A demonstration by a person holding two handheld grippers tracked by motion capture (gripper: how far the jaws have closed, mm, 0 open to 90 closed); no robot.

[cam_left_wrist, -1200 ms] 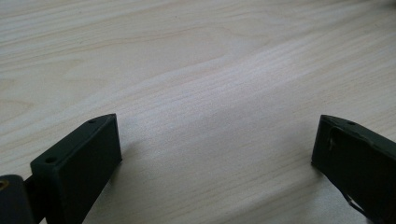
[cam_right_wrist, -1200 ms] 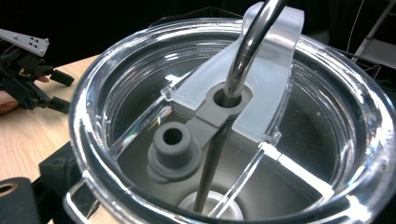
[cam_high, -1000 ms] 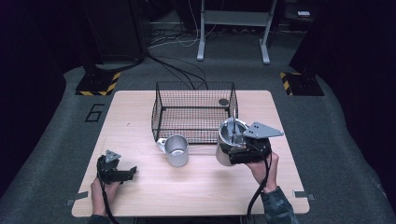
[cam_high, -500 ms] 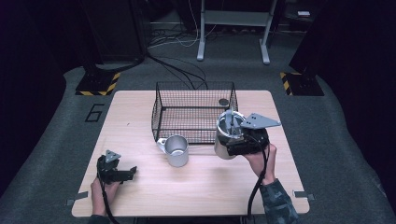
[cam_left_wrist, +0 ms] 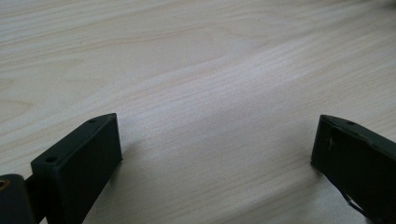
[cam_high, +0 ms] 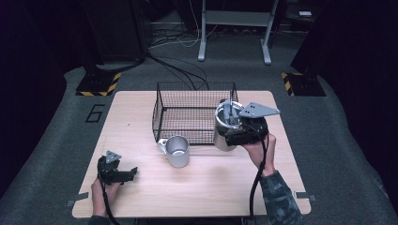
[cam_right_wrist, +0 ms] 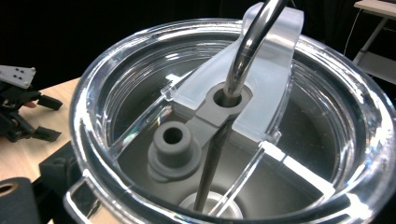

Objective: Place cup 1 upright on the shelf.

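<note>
A steel tumbler (cam_high: 223, 134) with a clear lid (cam_right_wrist: 233, 121) and a bent metal straw (cam_right_wrist: 246, 44) is held upright just off the table, against the front right corner of the wire basket (cam_high: 159, 112). My right gripper (cam_high: 233, 136) is shut on the tumbler's side, with a hand behind it. In the right gripper view the lid sits very close, with one black jaw at the lower left. A steel mug (cam_high: 177, 151) stands on the table in front of the basket. My left gripper (cam_high: 131, 172) rests open near the front left edge, its fingers (cam_left_wrist: 79, 158) spread over bare wood.
The light wooden table (cam_high: 211, 187) has free room across its front and left. The basket stands at the back middle and looks empty. Cables and a metal stand lie on the dark floor beyond the table.
My right gripper has carried the tumbler a little up and away, closer to the basket's right front corner. The left gripper and the mug have not moved.
</note>
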